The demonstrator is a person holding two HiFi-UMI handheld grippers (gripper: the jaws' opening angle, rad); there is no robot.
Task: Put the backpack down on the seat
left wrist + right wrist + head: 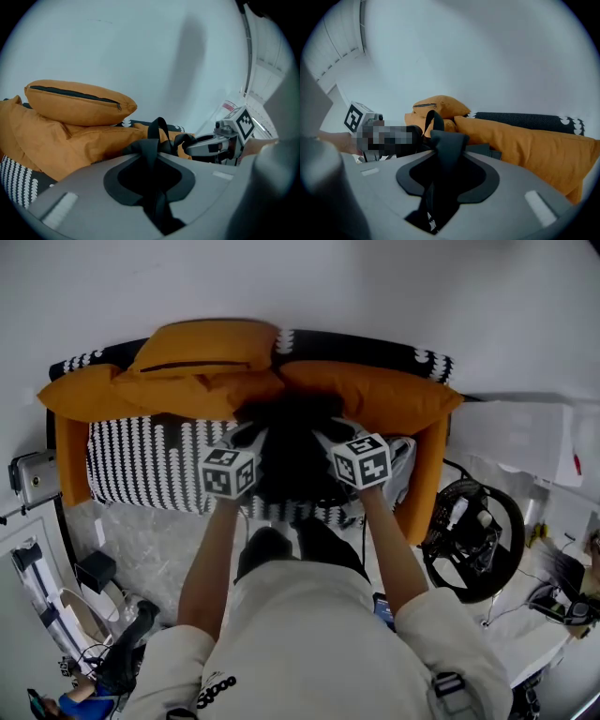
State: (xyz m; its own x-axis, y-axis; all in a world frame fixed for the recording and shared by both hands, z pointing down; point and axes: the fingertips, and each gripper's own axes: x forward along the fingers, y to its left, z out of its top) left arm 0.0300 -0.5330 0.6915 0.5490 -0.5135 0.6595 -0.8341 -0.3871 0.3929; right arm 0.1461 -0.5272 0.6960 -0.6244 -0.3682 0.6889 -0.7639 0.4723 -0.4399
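A black backpack (292,457) rests against the sofa's black-and-white patterned seat (141,465), below the orange cushions (202,367). My left gripper (246,441) and right gripper (343,435) sit at its left and right sides; the fingertips are lost against the dark fabric. In the left gripper view the left gripper (151,157) is shut on a black backpack strap (151,140) that runs up through the jaws, and the right gripper (190,148) shows beyond it. In the right gripper view the right gripper (444,164) has a folded black strap (446,143) gripped between its jaws.
The sofa has orange arms (429,474) and a white wall behind it. A steering-wheel rig (473,538) and a white table (525,435) stand to the right. On the left are a small device (36,479) and cables on the marble floor (141,540).
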